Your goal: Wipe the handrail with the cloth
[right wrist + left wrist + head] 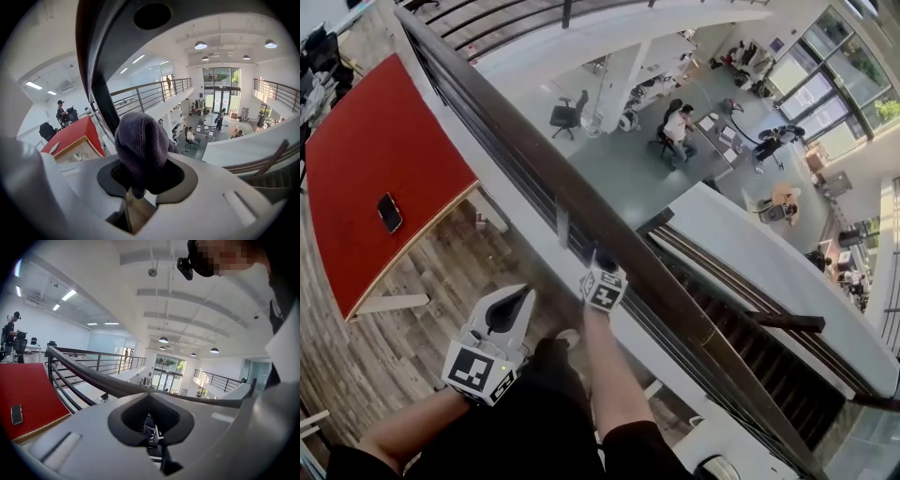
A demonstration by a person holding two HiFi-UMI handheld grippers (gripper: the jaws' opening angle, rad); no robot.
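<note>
Right tongs [140,185] are gripping a bunched grey-purple knitted cloth [140,143] beside the dark handrail [539,159]; left tongs [154,430] are hanging clenched, empty.

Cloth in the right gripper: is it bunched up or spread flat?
Bunched up. The purplish-grey knitted cloth sticks up as a rounded wad from the right gripper, whose jaws are shut on it.

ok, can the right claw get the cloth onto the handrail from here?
Probably yes. The right claw grips the cloth close beside the handrail, and nothing shows between them.
</note>
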